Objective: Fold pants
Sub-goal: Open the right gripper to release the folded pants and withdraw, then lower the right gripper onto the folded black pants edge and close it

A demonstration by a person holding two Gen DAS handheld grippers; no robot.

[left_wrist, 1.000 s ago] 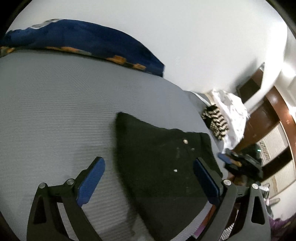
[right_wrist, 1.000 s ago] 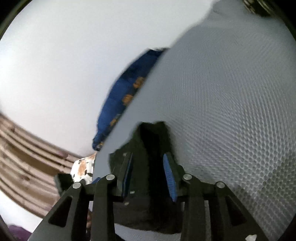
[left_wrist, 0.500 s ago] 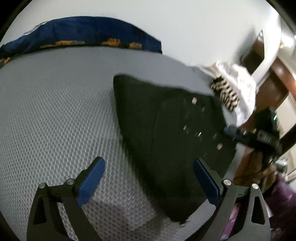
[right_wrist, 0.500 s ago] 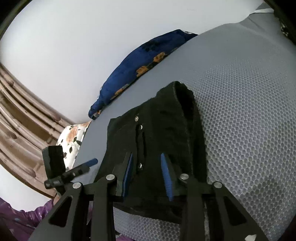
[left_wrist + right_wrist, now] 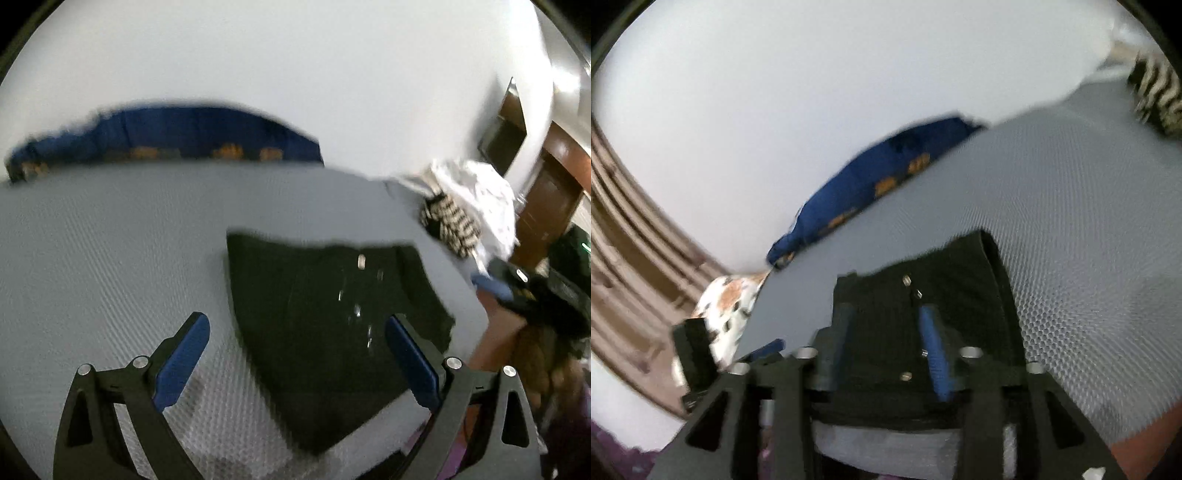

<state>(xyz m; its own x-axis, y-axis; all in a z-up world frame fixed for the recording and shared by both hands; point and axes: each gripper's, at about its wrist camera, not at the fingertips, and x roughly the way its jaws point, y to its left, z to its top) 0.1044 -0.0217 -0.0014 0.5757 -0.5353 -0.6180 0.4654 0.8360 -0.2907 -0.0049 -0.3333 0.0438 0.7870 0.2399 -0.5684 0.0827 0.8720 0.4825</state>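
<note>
Black pants [image 5: 325,325] lie folded into a compact rectangle near the grey bed's [image 5: 103,266] edge. The left hand-held gripper [image 5: 295,362] hovers wide open, empty. The right hand-held gripper [image 5: 886,350], jaws just opened, holds nothing, apparently releasing after the fold.

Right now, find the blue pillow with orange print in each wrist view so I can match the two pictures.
Left wrist view: the blue pillow lies as a long band across the upper left, at the far edge of the grey mattress.
Right wrist view: the same pillow runs diagonally through the centre, against the white wall.
Shared landmark: the folded black pants in the lower middle of both.
</note>
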